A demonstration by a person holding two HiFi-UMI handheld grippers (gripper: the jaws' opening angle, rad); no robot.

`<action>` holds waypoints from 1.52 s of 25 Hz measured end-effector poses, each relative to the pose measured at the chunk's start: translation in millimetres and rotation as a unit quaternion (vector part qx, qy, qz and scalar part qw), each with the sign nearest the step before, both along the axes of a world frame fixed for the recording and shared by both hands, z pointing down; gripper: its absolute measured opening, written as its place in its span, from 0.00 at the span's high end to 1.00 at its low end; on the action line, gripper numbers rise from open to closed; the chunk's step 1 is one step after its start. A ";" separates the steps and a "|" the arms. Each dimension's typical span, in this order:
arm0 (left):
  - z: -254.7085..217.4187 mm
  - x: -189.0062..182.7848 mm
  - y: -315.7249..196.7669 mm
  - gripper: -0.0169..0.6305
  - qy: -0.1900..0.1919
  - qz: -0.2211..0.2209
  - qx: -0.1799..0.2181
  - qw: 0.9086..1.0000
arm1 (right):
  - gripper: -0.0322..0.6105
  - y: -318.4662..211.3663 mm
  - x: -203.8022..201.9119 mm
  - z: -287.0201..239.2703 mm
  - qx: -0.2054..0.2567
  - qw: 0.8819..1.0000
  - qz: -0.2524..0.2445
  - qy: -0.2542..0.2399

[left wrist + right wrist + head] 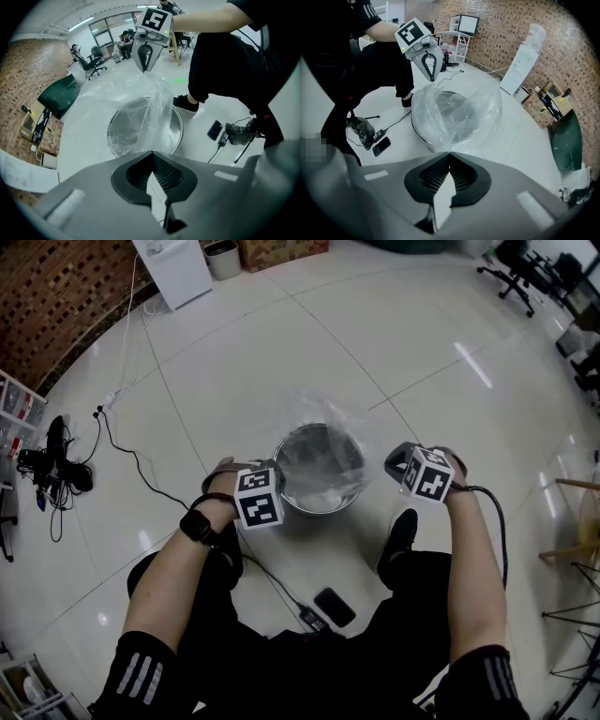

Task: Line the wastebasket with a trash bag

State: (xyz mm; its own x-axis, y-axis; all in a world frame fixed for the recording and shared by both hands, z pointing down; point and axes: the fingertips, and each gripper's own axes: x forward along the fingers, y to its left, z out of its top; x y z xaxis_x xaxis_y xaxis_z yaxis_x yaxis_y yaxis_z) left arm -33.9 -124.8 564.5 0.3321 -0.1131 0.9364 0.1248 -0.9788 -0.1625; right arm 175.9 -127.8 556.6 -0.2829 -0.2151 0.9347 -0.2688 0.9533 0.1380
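On the tiled floor [234,381] we see the round metal wastebasket [323,504] upright, mouth up, between our hands. The clear trash bag [328,418] billows above its rim. We keep the fingers of the left gripper [151,152] and the right gripper [449,153] clenched on the bag's opposite edges. A phone [335,607] lies nearer us.

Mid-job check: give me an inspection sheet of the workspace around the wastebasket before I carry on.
Surface: glossy white tiled floor.
Job's things: round shiny metal wastebasket stands on the floor; clear plastic trash bag hangs into it, mouth held above the rim.
Clutter: black phone and black adapter by the person's feet.
Tongs: left tongs and right tongs each shut on the bag's edge, on opposite sides.
Cables: black cable trails across the floor.
Surroundings: brick wall, white cabinet, office chairs.
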 end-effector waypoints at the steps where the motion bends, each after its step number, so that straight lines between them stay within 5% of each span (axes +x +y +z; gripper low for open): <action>1: 0.6 0.1 4.4 0.98 -0.002 0.005 -0.009 1.000 | 0.94 0.3 1.3 -1.0 -0.001 1.000 0.002 -0.001; 5: -0.9 0.3 4.6 0.98 -0.002 0.017 0.008 1.000 | 0.94 0.7 5.1 -4.6 -0.001 1.000 0.007 -0.003; 8: -3.7 5.0 -3.6 0.78 0.008 0.011 0.026 1.000 | 0.94 0.5 6.6 -3.9 0.000 1.000 0.007 -0.003; 11: 2.9 10.3 0.4 0.69 0.002 0.018 0.016 1.000 | 0.94 0.3 6.9 -3.1 0.001 1.000 0.007 -0.004; 15: 18.7 11.5 -1.6 0.72 -0.011 0.020 0.019 1.000 | 0.94 -1.7 2.7 -5.0 0.002 1.000 0.006 -0.008; 19: 29.1 6.5 1.3 0.98 -0.020 0.014 0.008 1.000 | 0.94 0.5 3.6 -3.9 -0.004 1.000 0.008 -0.012; 28: 24.8 5.0 72.0 0.98 -0.050 0.111 -0.090 0.988 | 0.94 36.0 7.1 29.4 -0.102 0.995 0.010 -0.010; 38: 67.3 -14.6 87.9 0.98 -0.086 0.093 -0.146 0.981 | 0.94 51.1 -13.6 80.9 -0.172 0.983 0.035 -0.053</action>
State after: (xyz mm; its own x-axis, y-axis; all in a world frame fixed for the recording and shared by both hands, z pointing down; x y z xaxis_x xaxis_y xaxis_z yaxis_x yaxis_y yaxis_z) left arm -48.5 -36.9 631.8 0.1557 0.2168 0.9637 0.3071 -0.9379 0.1614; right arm 162.2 -76.8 637.5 -0.3775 0.0868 0.9219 -0.3305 0.9174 -0.2217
